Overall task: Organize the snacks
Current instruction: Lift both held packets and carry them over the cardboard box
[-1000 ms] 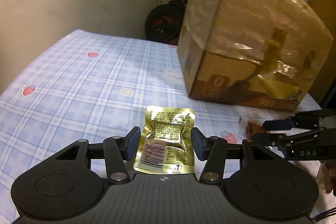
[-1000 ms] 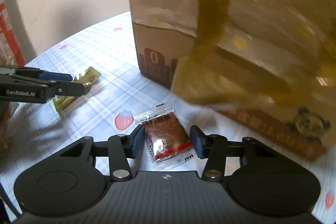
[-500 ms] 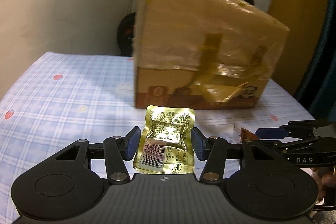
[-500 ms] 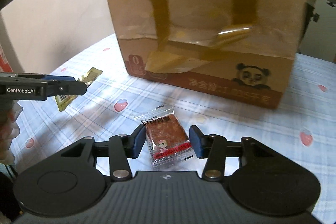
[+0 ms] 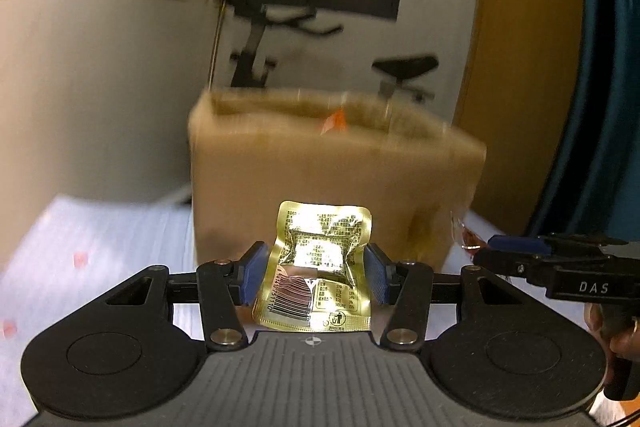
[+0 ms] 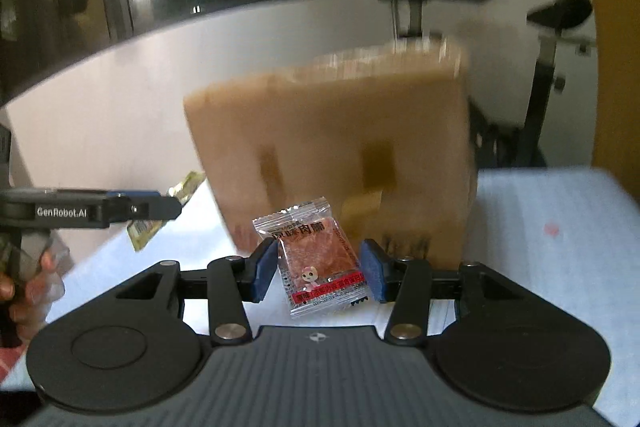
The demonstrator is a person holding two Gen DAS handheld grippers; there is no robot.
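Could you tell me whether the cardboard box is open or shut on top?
Open: the cardboard box shows a rim with an orange wrapper peeking out.

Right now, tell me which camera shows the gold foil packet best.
The left wrist view: the gold foil packet sits centred and lit between the left gripper pads, barcode and print readable. The right wrist view shows only a blurred edge of it poking past that gripper's side, at far left.

Dim, motion-blurred — glare (fisheye-warped edges)
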